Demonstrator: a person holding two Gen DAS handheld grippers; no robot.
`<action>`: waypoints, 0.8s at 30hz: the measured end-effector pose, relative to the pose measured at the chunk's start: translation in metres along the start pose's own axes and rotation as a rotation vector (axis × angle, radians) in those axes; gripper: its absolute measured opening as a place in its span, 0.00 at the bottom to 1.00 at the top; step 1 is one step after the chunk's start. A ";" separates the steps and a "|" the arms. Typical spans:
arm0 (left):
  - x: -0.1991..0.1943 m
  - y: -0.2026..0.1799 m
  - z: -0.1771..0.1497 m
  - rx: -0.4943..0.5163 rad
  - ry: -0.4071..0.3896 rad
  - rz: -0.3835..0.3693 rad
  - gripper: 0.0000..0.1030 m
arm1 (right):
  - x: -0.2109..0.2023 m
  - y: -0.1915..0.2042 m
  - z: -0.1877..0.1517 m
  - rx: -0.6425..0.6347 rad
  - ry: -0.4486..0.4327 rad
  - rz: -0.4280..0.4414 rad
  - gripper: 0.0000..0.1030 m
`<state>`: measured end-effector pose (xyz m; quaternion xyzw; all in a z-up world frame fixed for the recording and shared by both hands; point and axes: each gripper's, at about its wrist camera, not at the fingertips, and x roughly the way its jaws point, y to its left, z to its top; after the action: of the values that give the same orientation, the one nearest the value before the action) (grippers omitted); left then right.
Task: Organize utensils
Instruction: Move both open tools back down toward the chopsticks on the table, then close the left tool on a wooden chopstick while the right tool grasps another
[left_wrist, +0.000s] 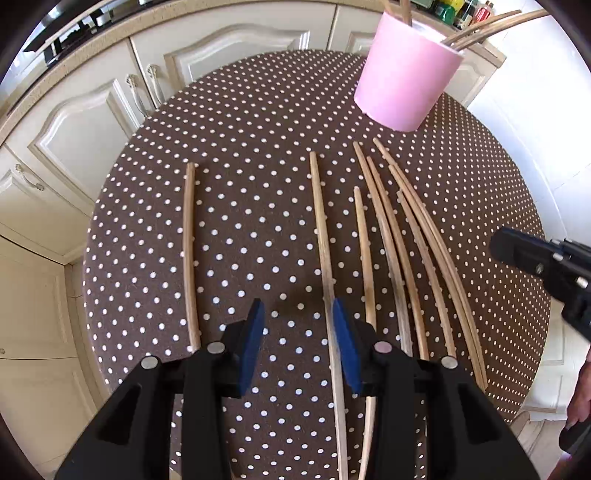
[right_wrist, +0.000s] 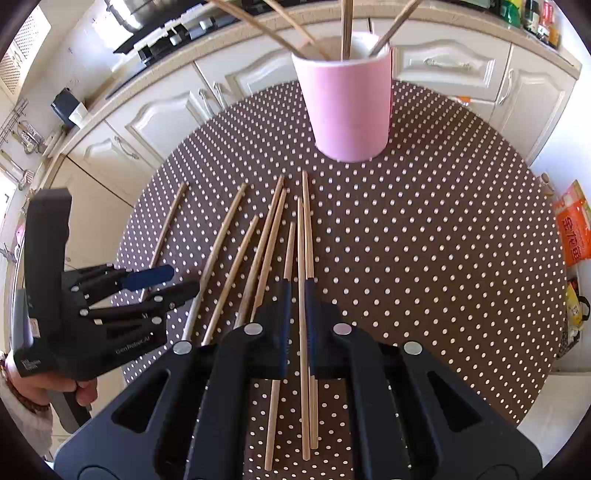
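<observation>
Chopsticks (right_wrist: 258, 254) lie flat on table (right_wrist: 424, 258), long axes toward pink cup (right_wrist: 349, 107). L gripper (left_wrist: 298, 317) half-open, empty; R gripper (right_wrist: 297, 295) nearly closed, holding nothing.

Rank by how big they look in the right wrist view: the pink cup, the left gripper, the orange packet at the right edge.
1. left gripper, though it is nearer the camera, which inflates it.
2. pink cup, close behind in apparent size; the order of these two is unsure.
3. orange packet, clearly smallest and partly cut off.

Wooden chopsticks (right_wrist: 258, 254) and pink cup (right_wrist: 349, 110)

Eight chopsticks lie roughly parallel, flat on the dotted desk (right_wrist: 424, 258); the upright cup behind them holds several more.
</observation>
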<state>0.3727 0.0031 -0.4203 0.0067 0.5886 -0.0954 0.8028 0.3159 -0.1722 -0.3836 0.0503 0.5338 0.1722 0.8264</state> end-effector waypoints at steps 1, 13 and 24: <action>0.002 -0.001 0.002 0.004 0.004 -0.002 0.37 | 0.004 -0.001 0.000 0.004 0.016 0.003 0.08; 0.013 -0.018 0.028 0.060 0.022 0.059 0.15 | 0.036 -0.011 0.004 -0.013 0.143 -0.010 0.08; 0.013 -0.010 0.034 0.032 0.033 0.058 0.14 | 0.065 -0.001 0.027 -0.059 0.212 -0.034 0.10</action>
<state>0.4068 -0.0127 -0.4208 0.0383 0.5997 -0.0815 0.7952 0.3651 -0.1487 -0.4288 -0.0014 0.6137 0.1783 0.7692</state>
